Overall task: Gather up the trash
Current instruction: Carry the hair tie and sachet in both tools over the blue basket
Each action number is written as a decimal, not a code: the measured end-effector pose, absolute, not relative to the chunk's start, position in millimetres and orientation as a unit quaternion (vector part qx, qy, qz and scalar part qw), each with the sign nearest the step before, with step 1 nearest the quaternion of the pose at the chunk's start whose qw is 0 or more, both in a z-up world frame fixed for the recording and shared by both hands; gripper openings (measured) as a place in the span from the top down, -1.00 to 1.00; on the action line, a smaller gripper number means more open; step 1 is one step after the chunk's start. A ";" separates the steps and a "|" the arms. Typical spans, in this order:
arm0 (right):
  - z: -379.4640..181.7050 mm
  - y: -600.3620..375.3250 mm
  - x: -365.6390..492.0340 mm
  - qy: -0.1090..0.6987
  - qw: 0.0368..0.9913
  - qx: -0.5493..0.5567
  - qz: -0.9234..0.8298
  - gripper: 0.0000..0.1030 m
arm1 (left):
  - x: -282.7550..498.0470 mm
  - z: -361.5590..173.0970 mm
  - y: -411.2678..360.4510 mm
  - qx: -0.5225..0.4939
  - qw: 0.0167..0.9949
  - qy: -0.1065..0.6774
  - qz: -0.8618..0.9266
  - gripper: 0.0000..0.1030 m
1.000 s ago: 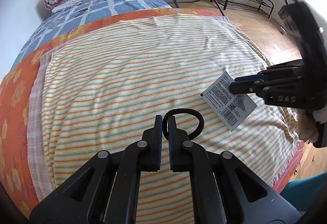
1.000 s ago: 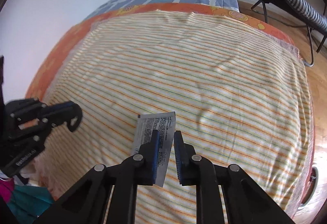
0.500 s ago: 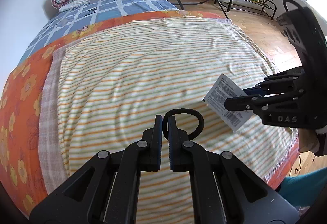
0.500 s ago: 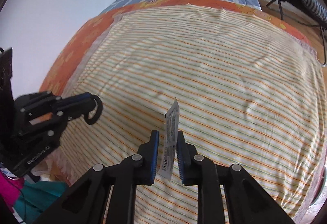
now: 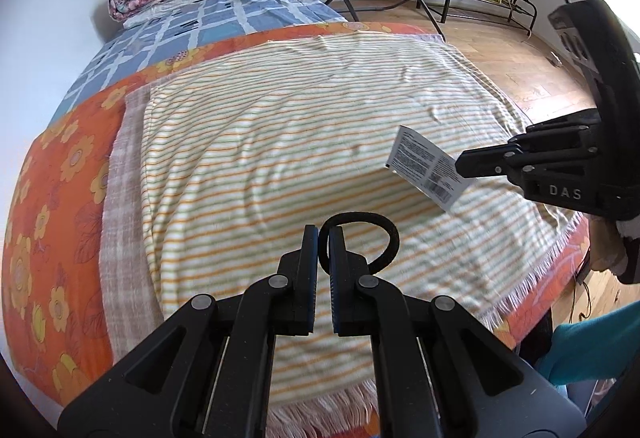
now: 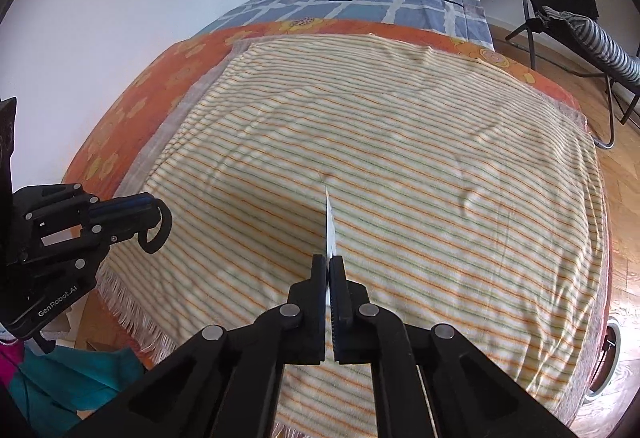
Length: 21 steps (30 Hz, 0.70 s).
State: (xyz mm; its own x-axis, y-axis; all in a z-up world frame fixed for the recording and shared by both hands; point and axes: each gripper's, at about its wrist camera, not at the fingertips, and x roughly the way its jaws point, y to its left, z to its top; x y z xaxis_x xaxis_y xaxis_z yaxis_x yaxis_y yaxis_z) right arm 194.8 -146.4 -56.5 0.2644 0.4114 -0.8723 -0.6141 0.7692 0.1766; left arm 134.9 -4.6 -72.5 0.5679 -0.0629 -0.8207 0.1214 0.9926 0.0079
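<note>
Black elastic, a hair tie [image 5: 370,234], is being pinched by the left gripper [image 5: 324,238], its loop sticking out past the fingertips above the striped blanket [image 5: 280,142]. The right gripper [image 6: 329,266] is clamping a white packet [image 5: 426,166], now lifted clear of the blanket; a second ago the packet was lying flat against the cloth with the fingers still apart around it. In the right wrist view the packet is now showing edge-on as a thin white sliver [image 6: 329,226], where earlier its printed face was showing. Both grippers are being held higher and farther back, so more of the bed [image 5: 60,198] is coming into view.
</note>
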 end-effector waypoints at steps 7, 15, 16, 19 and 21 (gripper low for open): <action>-69.0 -129.3 198.6 0.499 0.798 -0.140 0.308 0.28 | 118.8 -68.2 -13.1 0.046 0.886 0.458 -0.058 0.94; -91.2 -118.6 216.3 0.527 0.778 -0.132 0.316 0.60 | 118.6 -71.6 -2.5 0.037 0.885 0.461 -0.057 0.94; -93.6 -117.3 214.8 0.528 0.777 -0.139 0.313 0.84 | 119.2 -72.6 -1.9 0.037 0.884 0.462 -0.057 0.94; -99.7 -116.4 211.7 0.529 0.779 -0.153 0.300 0.99 | 120.3 -73.0 -0.1 0.030 0.884 0.463 -0.058 0.94; -96.6 -118.1 208.1 0.521 0.784 -0.154 0.301 1.00 | 120.1 -72.7 0.0 0.031 0.884 0.462 -0.058 0.94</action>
